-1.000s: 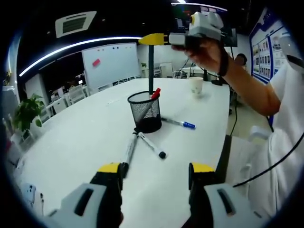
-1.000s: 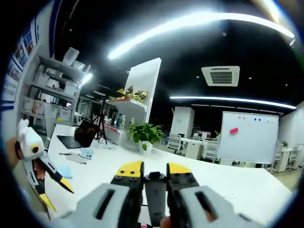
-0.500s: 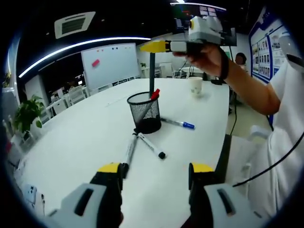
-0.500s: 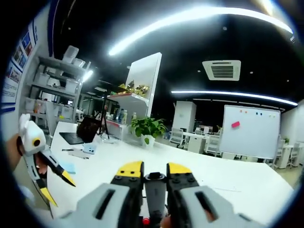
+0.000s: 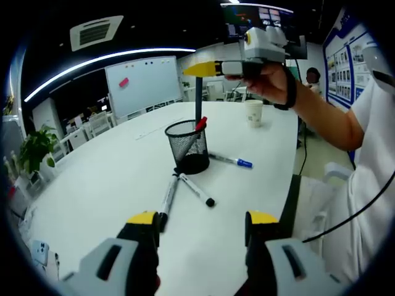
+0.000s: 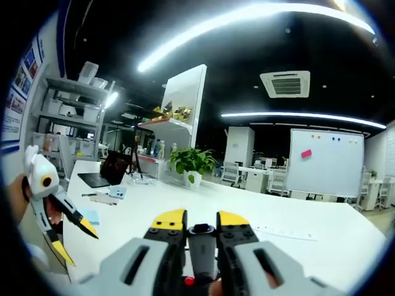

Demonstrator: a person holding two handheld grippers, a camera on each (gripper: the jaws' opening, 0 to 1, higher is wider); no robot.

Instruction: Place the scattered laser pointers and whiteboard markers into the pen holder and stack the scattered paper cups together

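Note:
A black mesh pen holder (image 5: 188,147) stands mid-table with a red-capped marker (image 5: 201,123) leaning inside it. Right above it, my right gripper (image 5: 201,68), held by a hand, is shut on a dark pen (image 5: 197,102) that hangs upright with its lower end at the holder's mouth. In the right gripper view the same dark pen (image 6: 202,250) sits clamped between my right gripper's (image 6: 202,220) yellow-tipped jaws. Two markers (image 5: 170,192) (image 5: 198,190) lie in front of the holder, and a blue-capped marker (image 5: 231,160) lies to its right. A paper cup (image 5: 254,113) stands farther back. My left gripper (image 5: 202,218) is open near the table's front.
The white table (image 5: 92,179) stretches left; its edge runs down the right side by the person's sleeve (image 5: 370,166). A phone (image 5: 38,250) lies at the lower left. A whiteboard (image 5: 143,83) and a potted plant (image 5: 34,145) stand behind. My left gripper (image 6: 58,216) hangs at the left, with a laptop (image 6: 105,176) behind it.
My right gripper has come down a little with the dark pen, bringing its lower end closer into the holder. My left gripper and the markers on the table have stayed put.

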